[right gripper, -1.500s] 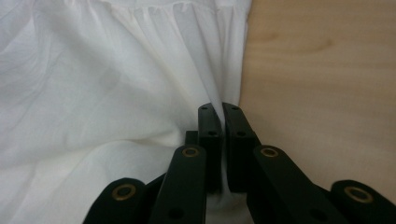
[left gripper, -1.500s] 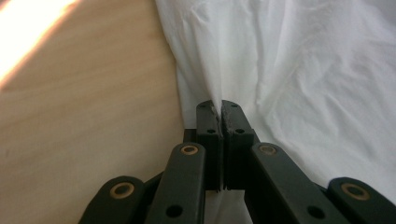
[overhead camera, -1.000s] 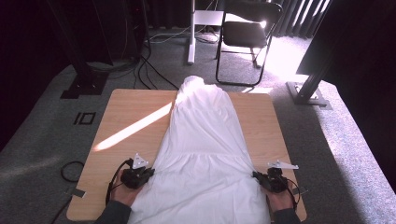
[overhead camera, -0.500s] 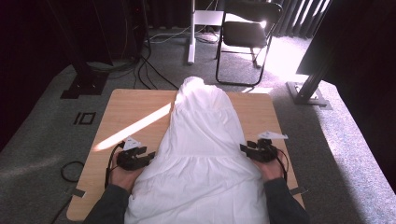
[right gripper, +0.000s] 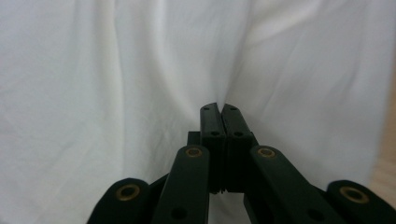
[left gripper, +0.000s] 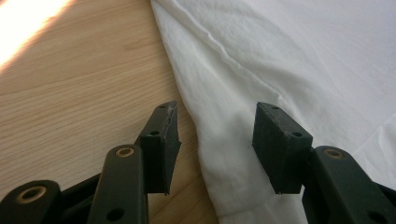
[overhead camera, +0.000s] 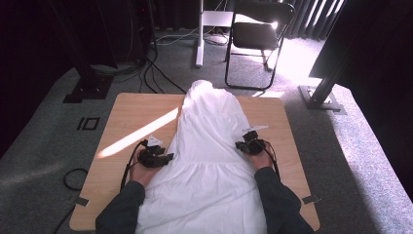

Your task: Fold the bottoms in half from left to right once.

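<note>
A white dress (overhead camera: 209, 146) lies flat along the middle of the wooden table (overhead camera: 136, 112), hem toward the person. My left gripper (overhead camera: 167, 158) is at the dress's left edge. Its jaws have just been opening and stand apart (left gripper: 217, 140), with the folded edge of the dress (left gripper: 303, 56) lying between them untouched, beside bare table (left gripper: 70, 93). My right gripper (overhead camera: 239, 145) is at the dress's right edge. Its jaws have just closed and are shut (right gripper: 219, 109), and folds of the dress (right gripper: 116, 70) pucker toward their tips.
A black chair (overhead camera: 258, 34) and a white post (overhead camera: 199, 34) stand beyond the table's far edge. Cables (overhead camera: 160, 73) run over the grey carpet. A dark stand base (overhead camera: 321, 97) sits off the far right corner. A sunlit stripe (overhead camera: 136, 134) crosses the table's left half.
Both hands have moved away from the person, up the table along the dress's two side edges, the right one farther than the left.
</note>
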Tool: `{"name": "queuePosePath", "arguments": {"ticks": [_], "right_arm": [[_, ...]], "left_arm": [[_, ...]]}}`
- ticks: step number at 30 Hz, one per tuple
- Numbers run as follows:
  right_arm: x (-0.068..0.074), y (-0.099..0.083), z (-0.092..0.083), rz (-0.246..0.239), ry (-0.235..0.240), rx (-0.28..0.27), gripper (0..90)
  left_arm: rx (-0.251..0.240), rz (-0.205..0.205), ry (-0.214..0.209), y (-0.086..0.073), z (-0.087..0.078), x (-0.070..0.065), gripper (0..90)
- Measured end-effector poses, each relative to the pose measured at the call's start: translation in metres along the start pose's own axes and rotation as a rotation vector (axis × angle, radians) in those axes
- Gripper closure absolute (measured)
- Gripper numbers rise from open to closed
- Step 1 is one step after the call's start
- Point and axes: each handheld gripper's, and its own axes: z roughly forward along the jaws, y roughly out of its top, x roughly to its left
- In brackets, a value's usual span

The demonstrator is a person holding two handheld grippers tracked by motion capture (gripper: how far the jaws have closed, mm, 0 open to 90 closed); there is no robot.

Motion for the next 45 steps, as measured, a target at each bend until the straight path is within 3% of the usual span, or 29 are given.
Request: {"name": "queuePosePath", "arguments": {"ticks": [2,4,5,7,10,13,16,19,25,27,29,31,32,33,39,40,45], "right_arm": [[-0.002,0.005,-0.021,-0.010,-0.040,-0.092,89.7],[-0.011,0.009,-0.044,0.031,-0.079,-0.187,89.7],[-0.016,0.009,-0.051,0.055,-0.108,-0.205,89.7],[-0.026,0.004,-0.052,0.068,-0.144,-0.170,89.7],[-0.036,-0.012,-0.032,0.070,-0.167,-0.070,89.6],[-0.040,-0.024,-0.014,0.091,-0.168,-0.019,89.6],[-0.040,-0.027,-0.007,0.102,-0.174,-0.014,89.4],[-0.039,-0.026,-0.007,0.101,-0.178,-0.008,89.3],[-0.041,-0.027,-0.007,0.120,-0.167,-0.012,89.2],[-0.041,-0.027,-0.007,0.119,-0.166,-0.011,89.2],[-0.041,-0.027,-0.007,0.117,-0.165,-0.014,89.2],[-0.041,-0.028,-0.007,0.120,-0.164,-0.017,89.2],[-0.040,-0.029,-0.008,0.123,-0.164,-0.018,89.3],[-0.040,-0.030,-0.009,0.124,-0.162,-0.018,89.3],[-0.025,-0.042,-0.020,0.080,-0.160,0.003,89.3],[-0.020,-0.046,-0.023,0.068,-0.154,0.007,89.3],[0.009,-0.081,-0.051,0.046,-0.093,0.012,89.2]], "left_arm": [[0.009,0.003,-0.003,0.000,0.001,-0.001,51.5],[0.029,0.016,-0.001,-0.001,0.003,-0.002,51.5],[0.038,0.020,-0.002,-0.002,0.005,-0.004,51.5],[0.042,0.027,-0.007,-0.003,0.007,-0.006,51.3],[0.045,0.030,-0.018,-0.002,0.007,-0.007,51.1],[0.038,0.036,0.016,0.008,0.001,-0.003,48.3],[-0.003,0.016,0.032,0.027,-0.004,0.004,47.0],[0.000,0.009,0.018,0.040,0.003,0.006,43.0],[0.065,-0.030,0.042,0.051,0.046,0.008,41.8],[0.075,-0.021,0.040,0.050,0.054,0.004,41.9],[0.062,0.038,0.060,0.047,0.055,-0.001,47.9],[0.062,0.027,0.028,0.045,0.051,0.001,74.7],[0.062,0.024,0.031,0.043,0.049,0.002,84.4],[0.058,0.021,0.032,0.040,0.046,0.003,87.2],[0.049,-0.006,0.009,0.017,0.024,0.005,88.9],[0.043,0.004,-0.003,0.002,0.011,0.000,88.9],[0.042,0.039,-0.008,-0.028,-0.016,-0.022,88.8]]}}
